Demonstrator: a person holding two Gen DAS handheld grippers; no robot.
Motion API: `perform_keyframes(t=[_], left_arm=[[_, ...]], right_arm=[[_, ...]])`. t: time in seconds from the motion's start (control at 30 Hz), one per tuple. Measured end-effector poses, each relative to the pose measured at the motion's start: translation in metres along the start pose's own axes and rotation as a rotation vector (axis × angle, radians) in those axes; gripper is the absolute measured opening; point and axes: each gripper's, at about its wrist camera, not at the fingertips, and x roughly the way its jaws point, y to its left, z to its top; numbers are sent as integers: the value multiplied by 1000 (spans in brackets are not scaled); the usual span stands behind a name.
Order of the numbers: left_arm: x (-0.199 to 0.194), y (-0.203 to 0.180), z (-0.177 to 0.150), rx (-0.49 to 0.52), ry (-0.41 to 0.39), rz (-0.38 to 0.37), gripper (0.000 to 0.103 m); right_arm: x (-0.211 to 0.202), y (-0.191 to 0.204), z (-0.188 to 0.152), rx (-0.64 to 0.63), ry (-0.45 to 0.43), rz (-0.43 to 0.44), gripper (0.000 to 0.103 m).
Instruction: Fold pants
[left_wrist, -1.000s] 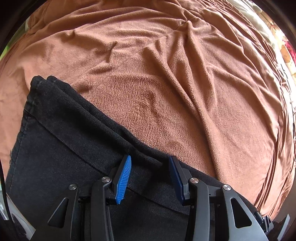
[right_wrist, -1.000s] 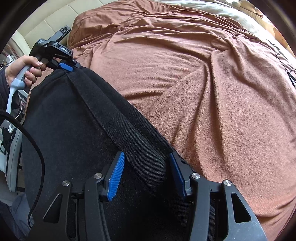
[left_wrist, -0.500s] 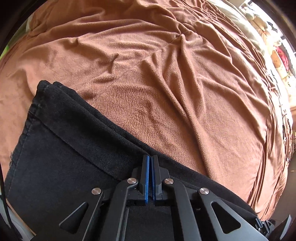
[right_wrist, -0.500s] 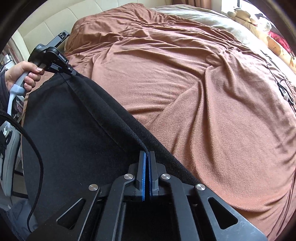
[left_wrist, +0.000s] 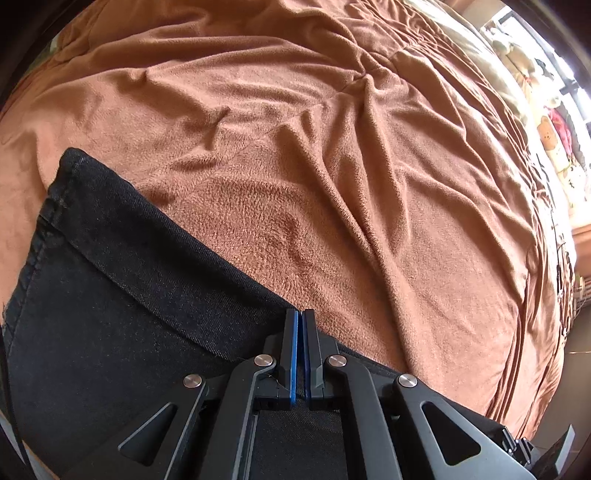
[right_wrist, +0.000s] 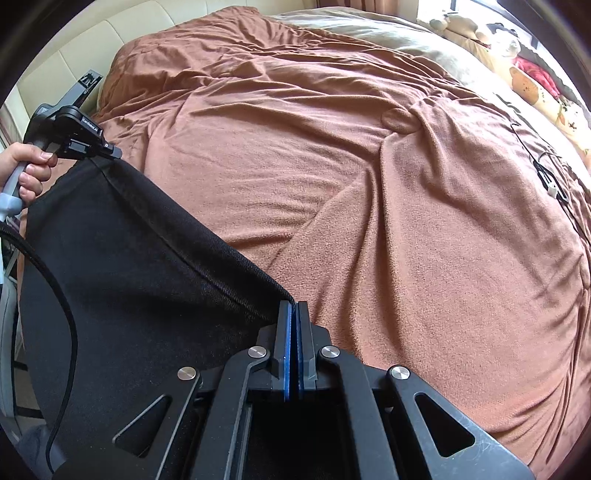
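The pants (left_wrist: 110, 295) are black denim and lie at the near edge of a bed. My left gripper (left_wrist: 300, 317) is shut on their upper hem, blue pads pressed together over the cloth. In the right wrist view the pants (right_wrist: 140, 266) hang stretched between both grippers. My right gripper (right_wrist: 293, 308) is shut on the hem at its near end. The left gripper (right_wrist: 110, 152) pinches the far end at the upper left, with a hand (right_wrist: 27, 170) on its handle.
A wrinkled brown blanket (right_wrist: 369, 184) covers the bed beyond the pants. A cream padded headboard (right_wrist: 92, 40) stands at the far left. Soft toys (right_wrist: 524, 74) and a thin black cable (right_wrist: 546, 173) lie along the right side. A black cord (right_wrist: 55, 280) hangs at left.
Both grippers went from open around the hem to shut on it. The hem edge has risen slightly and the cloth is now pulled taut between them.
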Motion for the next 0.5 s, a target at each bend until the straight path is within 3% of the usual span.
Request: perform_keyframes(t=[0.13,0.23,0.4,0.5], left_arm=[[-1,0,-3,17,-11,-2,6],[-5,0,-4,44,-2,-22,9],[-23,16,-15,41,-8,-90,46],[-39,28,-23,59,-33,-91,51]], right_arm=[[24,-5,0,51,54,4,1],[21,-8,2,91,37,-1,7],[-1,-11,-3,141,23,-9,9],[-23,-10,-12,173,-6,-3,9]])
